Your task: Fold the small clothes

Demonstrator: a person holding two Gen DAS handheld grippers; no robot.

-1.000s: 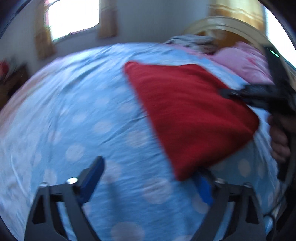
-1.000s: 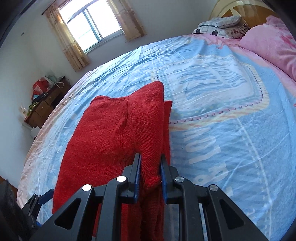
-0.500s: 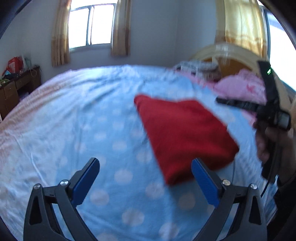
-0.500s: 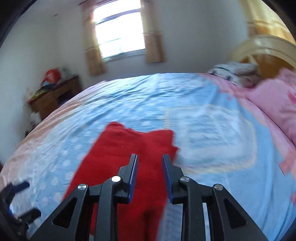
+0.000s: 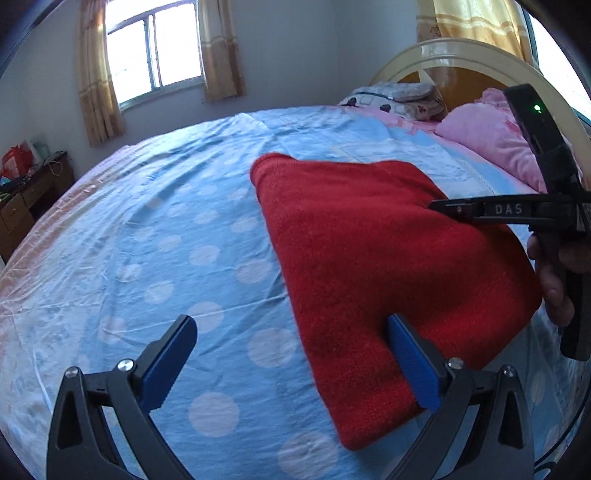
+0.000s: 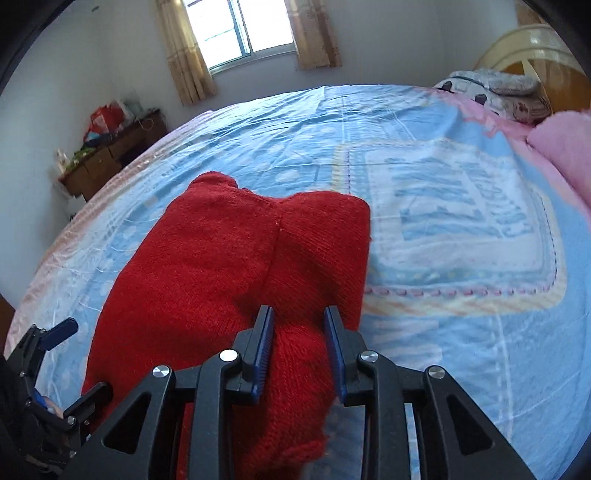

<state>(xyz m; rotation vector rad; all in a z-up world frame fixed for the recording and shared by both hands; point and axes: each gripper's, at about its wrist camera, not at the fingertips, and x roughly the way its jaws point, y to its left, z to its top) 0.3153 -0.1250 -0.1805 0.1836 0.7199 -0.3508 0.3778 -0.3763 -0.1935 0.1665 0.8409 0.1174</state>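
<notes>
A folded red knit garment (image 5: 373,266) lies flat on the blue dotted bedsheet (image 5: 166,243). My left gripper (image 5: 291,350) is open wide and empty, hovering above the garment's near left edge. My right gripper (image 6: 299,332) hovers over the garment (image 6: 229,266), jaws parted a little with nothing between them. The right gripper also shows in the left wrist view (image 5: 443,207), over the garment's right side. The left gripper shows in the right wrist view (image 6: 55,332), at the lower left.
A pink pillow (image 5: 491,144) and a grey patterned pillow (image 5: 395,98) lie by the curved headboard (image 5: 476,62). A wooden dresser (image 6: 107,158) with clutter stands against the far wall under a curtained window (image 6: 243,29).
My right gripper has let go of the garment's edge, opened a little and risen. Both grippers have pulled back and up from the garment, which now lies folded on the bed.
</notes>
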